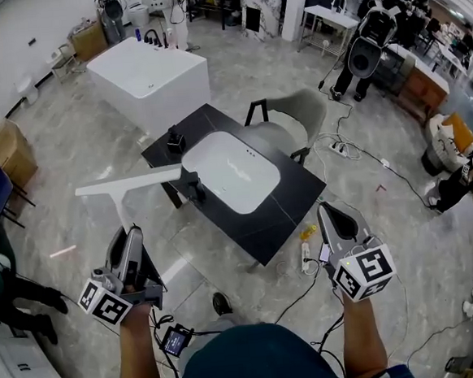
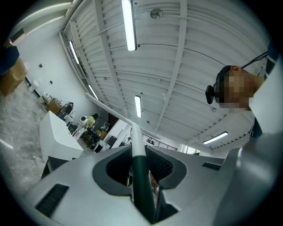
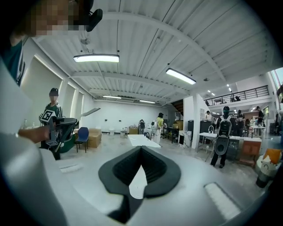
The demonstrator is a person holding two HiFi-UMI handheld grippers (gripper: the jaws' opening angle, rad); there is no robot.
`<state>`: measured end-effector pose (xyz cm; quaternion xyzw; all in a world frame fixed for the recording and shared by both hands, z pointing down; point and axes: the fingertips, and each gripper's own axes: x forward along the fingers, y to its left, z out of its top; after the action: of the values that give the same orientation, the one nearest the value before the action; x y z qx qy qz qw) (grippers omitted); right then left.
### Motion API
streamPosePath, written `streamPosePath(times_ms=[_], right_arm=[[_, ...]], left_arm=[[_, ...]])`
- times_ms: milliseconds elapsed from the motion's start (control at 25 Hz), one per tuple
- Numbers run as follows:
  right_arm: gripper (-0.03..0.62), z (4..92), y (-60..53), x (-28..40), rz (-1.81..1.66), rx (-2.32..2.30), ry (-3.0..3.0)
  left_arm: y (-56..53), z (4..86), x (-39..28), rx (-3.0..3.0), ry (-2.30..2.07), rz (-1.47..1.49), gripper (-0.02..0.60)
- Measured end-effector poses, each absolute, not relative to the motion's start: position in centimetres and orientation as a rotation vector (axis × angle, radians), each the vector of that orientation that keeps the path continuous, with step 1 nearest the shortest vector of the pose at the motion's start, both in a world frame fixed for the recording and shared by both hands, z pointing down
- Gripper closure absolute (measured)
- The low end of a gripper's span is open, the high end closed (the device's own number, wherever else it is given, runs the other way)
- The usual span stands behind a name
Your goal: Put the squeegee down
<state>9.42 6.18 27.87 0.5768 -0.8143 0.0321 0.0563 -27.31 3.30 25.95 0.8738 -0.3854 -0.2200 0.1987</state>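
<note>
the left gripper (image 1: 132,233) clamps the dark handle of the squeegee (image 1: 130,183), whose white blade hangs in the air just left of the black table (image 1: 302,191). the right gripper (image 1: 329,211) is closed on nothing.

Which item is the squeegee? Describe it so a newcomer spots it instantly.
Start at the black rectangular table with the white rounded basin. Just left of it, the left claw holds up a white T-shaped squeegee; nothing nearby shares its long flat blade across a thin handle.
</note>
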Motion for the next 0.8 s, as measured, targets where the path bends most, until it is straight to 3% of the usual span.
streamPosePath(times_ms=[800], right_arm=[[0.583,28.4,-2.6,6.3,0.093,1.843,-2.346]], left_arm=[[-10.1,28.6,-28.7,2.457,-0.919,-0.582,0.482]])
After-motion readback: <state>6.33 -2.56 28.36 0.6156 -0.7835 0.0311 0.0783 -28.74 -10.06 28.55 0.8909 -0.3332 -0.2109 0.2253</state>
